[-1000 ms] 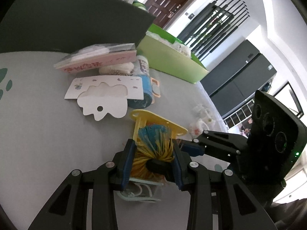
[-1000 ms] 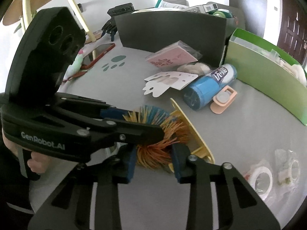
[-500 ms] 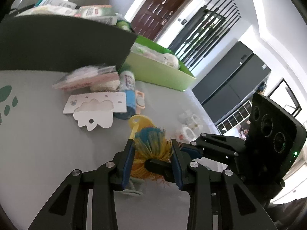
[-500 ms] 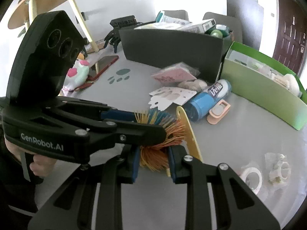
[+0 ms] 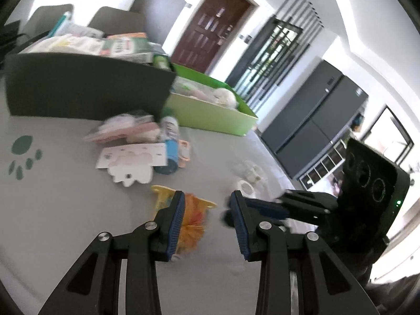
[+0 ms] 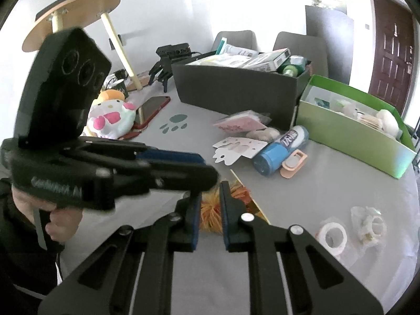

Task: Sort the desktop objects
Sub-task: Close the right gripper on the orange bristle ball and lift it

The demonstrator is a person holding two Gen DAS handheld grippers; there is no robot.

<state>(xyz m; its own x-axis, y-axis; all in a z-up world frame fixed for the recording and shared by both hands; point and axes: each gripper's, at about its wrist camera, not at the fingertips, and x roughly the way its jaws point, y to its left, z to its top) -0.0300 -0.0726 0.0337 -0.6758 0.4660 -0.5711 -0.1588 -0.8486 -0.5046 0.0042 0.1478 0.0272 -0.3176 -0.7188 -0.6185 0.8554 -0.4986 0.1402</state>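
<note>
A bundle of orange and yellow rubber bands (image 6: 210, 210) on a yellow card (image 6: 258, 207) sits in the narrow gap of my right gripper (image 6: 210, 207), which is shut on its strands. In the left wrist view the bundle (image 5: 195, 220) shows blurred against the inner side of the left finger, with bare table filling the other half of the gap. My left gripper (image 5: 207, 220) stands open, its pads pressing on nothing. The right gripper's tip (image 5: 227, 215) reaches in from the right. The left gripper (image 6: 210, 173) crosses just above the bundle.
A dark grey box (image 6: 236, 89) and a green box (image 6: 354, 136), both holding items, stand at the back. In front of them lie a pink packet (image 6: 239, 124), a white card cutout (image 6: 236, 149), a blue tube (image 6: 278, 149) and a peach clip (image 6: 292, 164). Tape rolls (image 6: 333, 236) lie right, a plush toy (image 6: 110, 115) left.
Both grippers have risen and more of the table shows. The bundle that filled the left jaws now sits by the left finger only. The right jaws have narrowed onto it.
</note>
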